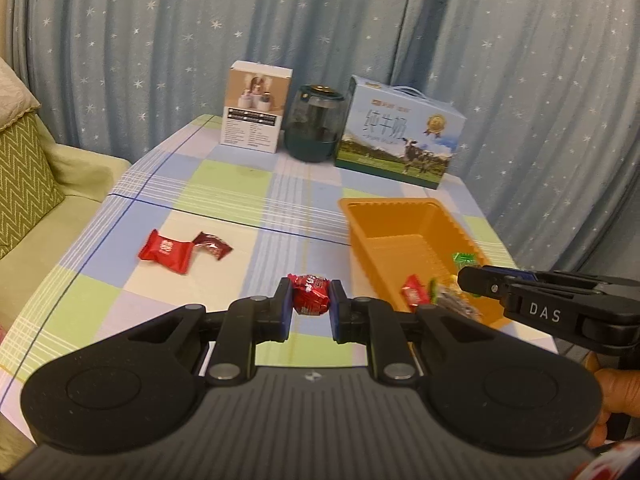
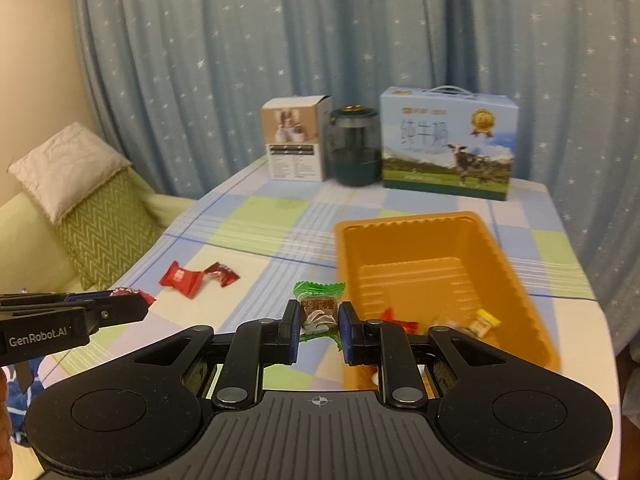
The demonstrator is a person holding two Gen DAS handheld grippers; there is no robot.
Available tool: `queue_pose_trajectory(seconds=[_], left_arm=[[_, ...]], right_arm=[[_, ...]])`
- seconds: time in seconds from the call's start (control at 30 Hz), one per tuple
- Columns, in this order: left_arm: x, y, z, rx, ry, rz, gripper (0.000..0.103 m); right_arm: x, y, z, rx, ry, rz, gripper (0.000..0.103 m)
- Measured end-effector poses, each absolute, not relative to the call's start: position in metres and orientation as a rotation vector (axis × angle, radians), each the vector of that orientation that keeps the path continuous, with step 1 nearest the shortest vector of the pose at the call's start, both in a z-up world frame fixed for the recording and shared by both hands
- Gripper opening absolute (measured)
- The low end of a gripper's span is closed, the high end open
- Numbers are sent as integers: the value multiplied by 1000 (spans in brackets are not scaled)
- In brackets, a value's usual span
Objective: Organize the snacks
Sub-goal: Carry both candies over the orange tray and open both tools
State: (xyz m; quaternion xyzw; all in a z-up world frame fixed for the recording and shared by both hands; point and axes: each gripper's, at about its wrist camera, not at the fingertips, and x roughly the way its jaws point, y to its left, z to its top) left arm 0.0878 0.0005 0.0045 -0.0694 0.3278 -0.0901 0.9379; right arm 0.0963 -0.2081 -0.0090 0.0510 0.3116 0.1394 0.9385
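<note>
My left gripper (image 1: 310,300) is shut on a red foil candy (image 1: 310,295), held above the checked tablecloth, left of the orange tray (image 1: 384,212). My right gripper (image 2: 319,322) is shut on a green-wrapped candy (image 2: 319,307), beside the orange tray's (image 2: 404,222) near left corner. Several wrapped sweets lie in the tray's near end, among them a red one (image 1: 416,290) and a yellow one (image 2: 484,322). Two red candies (image 1: 166,250) (image 1: 212,245) lie on the cloth at the left. In the right wrist view the left gripper (image 2: 136,306) shows at the left edge with its red candy (image 2: 130,293).
At the table's back stand a white product box (image 1: 256,108), a dark green jar (image 1: 314,122) and a blue milk carton (image 1: 400,132). A green sofa with a zigzag cushion (image 2: 104,224) lies left of the table. Star-patterned curtains (image 2: 280,48) hang behind. A hand (image 1: 616,396) shows at lower right.
</note>
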Motion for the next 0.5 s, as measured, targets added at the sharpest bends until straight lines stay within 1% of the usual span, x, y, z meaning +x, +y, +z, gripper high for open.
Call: queue_pose_trajectory(seconds=[0.5], left_arm=[[75,-51,14,-118,675,-273,16]], right_arm=[[61,-259,-6,120,637,193,21]])
